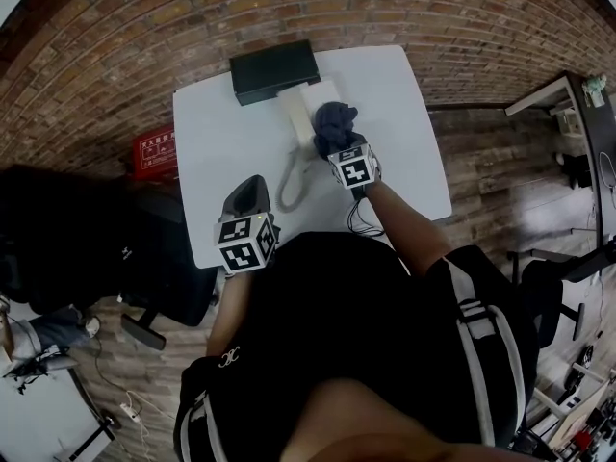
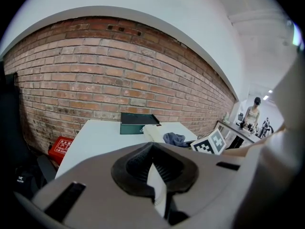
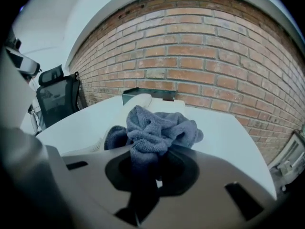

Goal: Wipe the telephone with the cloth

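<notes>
Right claw [image 1: 339, 142] is clenched on the bunched blue cloth [image 1: 334, 121], and the cloth sits on top of the white telephone [image 1: 310, 97] at 12 o'clock on the white surface [image 1: 217, 133], just beside a dark box [image 1: 274, 70]. Left claw [image 1: 252, 191] is clenched on nothing, at 7 o'clock from the telephone, well apart from it.

Telephone [image 1: 306, 102] on table [image 1: 217, 147], box [image 1: 274, 70] behind it, cloth [image 1: 334, 126] at telephone's right side.
</notes>
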